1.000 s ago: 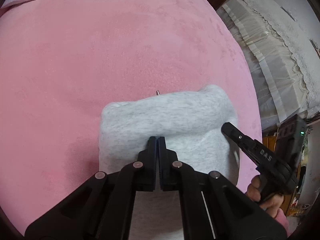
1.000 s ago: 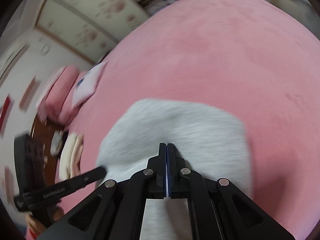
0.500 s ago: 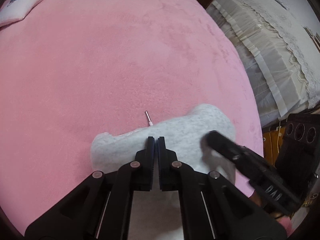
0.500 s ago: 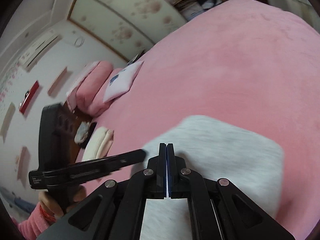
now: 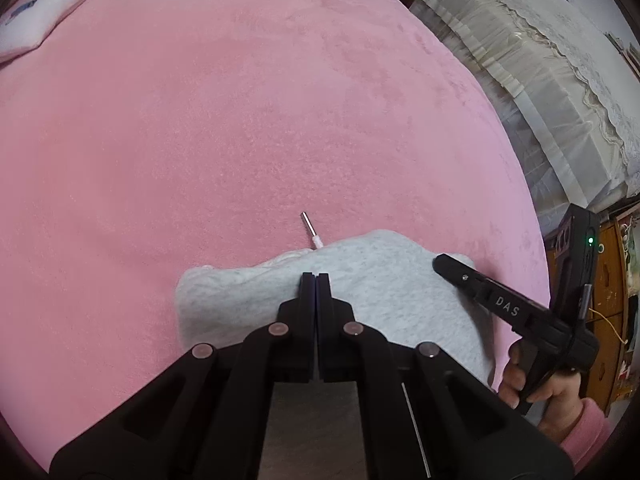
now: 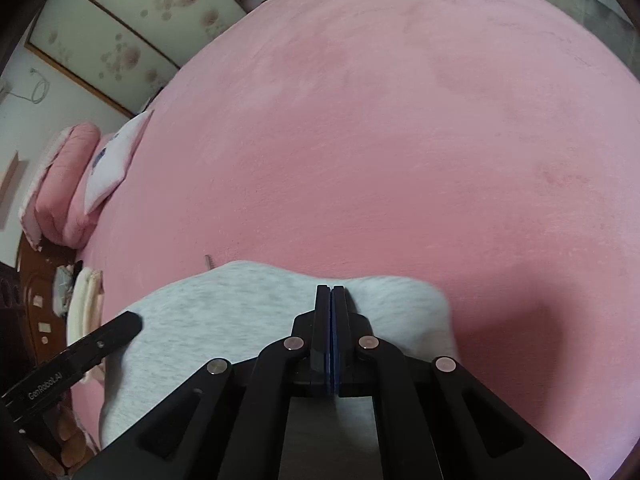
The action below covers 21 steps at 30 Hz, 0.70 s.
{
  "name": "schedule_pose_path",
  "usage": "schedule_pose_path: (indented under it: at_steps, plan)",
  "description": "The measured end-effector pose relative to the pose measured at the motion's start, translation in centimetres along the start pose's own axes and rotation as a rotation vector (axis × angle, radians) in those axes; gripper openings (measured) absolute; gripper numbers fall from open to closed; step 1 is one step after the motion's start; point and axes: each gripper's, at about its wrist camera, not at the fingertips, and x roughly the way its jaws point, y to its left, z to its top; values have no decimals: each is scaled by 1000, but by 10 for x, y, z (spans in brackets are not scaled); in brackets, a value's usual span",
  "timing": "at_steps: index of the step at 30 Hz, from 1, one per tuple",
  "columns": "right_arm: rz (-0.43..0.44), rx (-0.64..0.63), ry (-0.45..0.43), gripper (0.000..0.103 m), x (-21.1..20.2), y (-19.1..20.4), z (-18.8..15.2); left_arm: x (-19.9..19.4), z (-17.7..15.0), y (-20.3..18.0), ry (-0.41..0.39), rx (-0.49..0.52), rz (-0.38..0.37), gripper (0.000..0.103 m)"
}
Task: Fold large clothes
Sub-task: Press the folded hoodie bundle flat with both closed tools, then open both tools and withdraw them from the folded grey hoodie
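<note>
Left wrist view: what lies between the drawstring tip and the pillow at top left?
Only bare pink blanket between the drawstring tip and the pillow, in the left wrist view.

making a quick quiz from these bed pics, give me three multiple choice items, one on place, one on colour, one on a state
1. Where does the folded garment lie?
A. on the pillow
B. on the pink blanket, near its front edge
C. on the floor

2. What colour is the garment?
A. light grey
B. dark blue
C. yellow

3. How do the jaws of the left gripper and the right gripper stand?
A. both wide open
B. one open, one closed
C. both closed, nothing between them

Answers:
1 B, pink blanket surrounds it.
2 A, it is pale heathered grey.
3 C, each pair of fingers meets over the garment.
</note>
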Motion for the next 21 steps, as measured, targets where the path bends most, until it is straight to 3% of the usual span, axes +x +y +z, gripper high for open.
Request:
schedule_pose_path:
  at_steps: [3,7,10,12,15,17,19,21]
  plan:
    - [-40,-27,-17,0,-7,7,5,-23,-5,10,-16,-27,32,1]
    - [-66,-14,-77,0,-44,-9,-11,-65,-23,29,-36,-50,155,1]
    - [-80,-21,-78,0,-76,-25,-34,-96,-45,46,-39,-132,157,1]
    - [-56,3,-66,0,-100,-31,-47,-116,-64,49,-45,-187,106,1]
    - [61,-1,-84,1,-130,-22,-80,-131,-98,35,-27,-196,-9,6]
    - [224,-27,-51,2,-140,-14,-108,-131,-118,19,12,-167,-52,14]
    - [376,-21,48,6,-130,-4,-129,-122,-138,6,74,-134,-37,15]
    - [421,-62,132,6,-115,8,-150,-119,-155,1,73,-103,10,16]
